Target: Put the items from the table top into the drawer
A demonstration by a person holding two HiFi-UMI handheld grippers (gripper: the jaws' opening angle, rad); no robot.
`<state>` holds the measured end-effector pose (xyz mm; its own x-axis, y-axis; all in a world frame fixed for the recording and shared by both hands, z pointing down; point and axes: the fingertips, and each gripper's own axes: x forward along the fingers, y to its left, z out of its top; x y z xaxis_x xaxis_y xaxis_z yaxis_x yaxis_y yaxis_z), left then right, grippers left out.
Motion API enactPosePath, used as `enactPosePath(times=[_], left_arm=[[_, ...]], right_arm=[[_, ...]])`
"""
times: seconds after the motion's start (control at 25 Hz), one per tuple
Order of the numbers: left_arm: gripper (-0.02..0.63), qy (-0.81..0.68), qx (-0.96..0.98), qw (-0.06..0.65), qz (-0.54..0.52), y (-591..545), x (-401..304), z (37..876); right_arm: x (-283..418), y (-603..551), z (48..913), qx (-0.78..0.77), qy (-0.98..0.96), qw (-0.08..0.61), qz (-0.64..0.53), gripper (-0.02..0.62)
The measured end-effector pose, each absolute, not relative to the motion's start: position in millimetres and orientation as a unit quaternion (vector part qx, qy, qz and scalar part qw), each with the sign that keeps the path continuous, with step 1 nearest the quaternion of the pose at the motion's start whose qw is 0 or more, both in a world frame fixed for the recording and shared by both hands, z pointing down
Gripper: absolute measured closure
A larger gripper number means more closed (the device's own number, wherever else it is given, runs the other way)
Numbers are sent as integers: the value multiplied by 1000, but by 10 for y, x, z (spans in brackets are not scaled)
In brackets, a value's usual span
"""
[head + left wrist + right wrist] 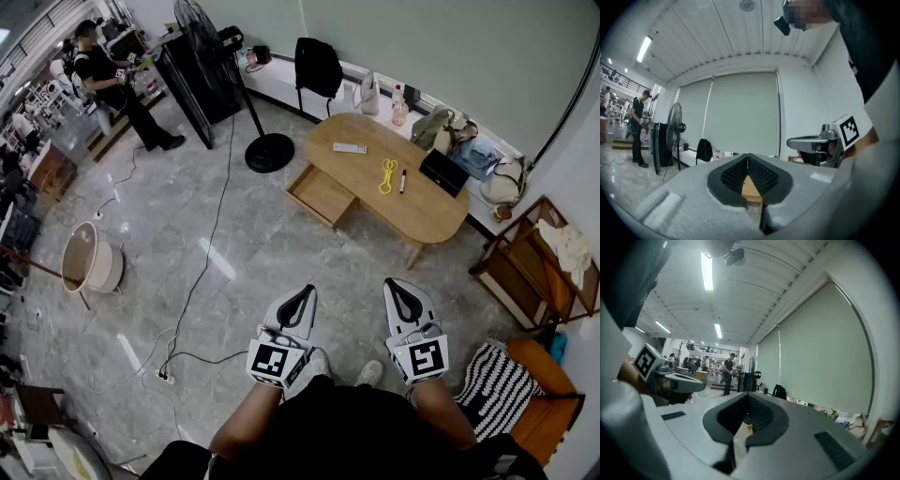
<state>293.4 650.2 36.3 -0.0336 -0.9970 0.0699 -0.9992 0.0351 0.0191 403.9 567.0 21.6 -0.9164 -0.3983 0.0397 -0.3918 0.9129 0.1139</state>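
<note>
A low oval wooden table (427,211) stands well ahead of me, with its drawer (322,195) pulled open at the left side. On the top lie a white remote (350,148), yellow scissors (387,174), a black pen (403,181) and a black box (443,172). My left gripper (300,302) and right gripper (401,296) are held level close to my body, far from the table. Both are shut with nothing between the jaws. In the left gripper view the left gripper (748,157) points toward the window wall; the right gripper (748,399) does the same in its own view.
A standing fan (269,150) and its cable (208,253) lie left of the table. Bags (469,150) line the sill behind it. A wooden rack (539,267) and a striped cushion (502,389) sit at the right. A person (117,80) stands far left.
</note>
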Motion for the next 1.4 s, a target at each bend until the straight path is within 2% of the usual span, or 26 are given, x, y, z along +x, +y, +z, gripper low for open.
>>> enactPosePath(times=[0.56, 0.92, 1.2, 1.4], left_arm=[[589, -719, 695, 8, 1, 6415, 2560, 109], [589, -708, 706, 8, -6, 6443, 1971, 141], [589, -704, 710, 21, -18, 6294, 1567, 201], [589, -696, 717, 23, -16, 5934, 1385, 188]], right_arm=[[3702, 5546, 27, 218, -974, 14, -62, 598], [3251, 5558, 134, 236, -972, 10, -8, 598], [2913, 5382, 178, 234, -972, 12, -25, 598], [2726, 5062, 163, 239, -970, -9, -32, 598]])
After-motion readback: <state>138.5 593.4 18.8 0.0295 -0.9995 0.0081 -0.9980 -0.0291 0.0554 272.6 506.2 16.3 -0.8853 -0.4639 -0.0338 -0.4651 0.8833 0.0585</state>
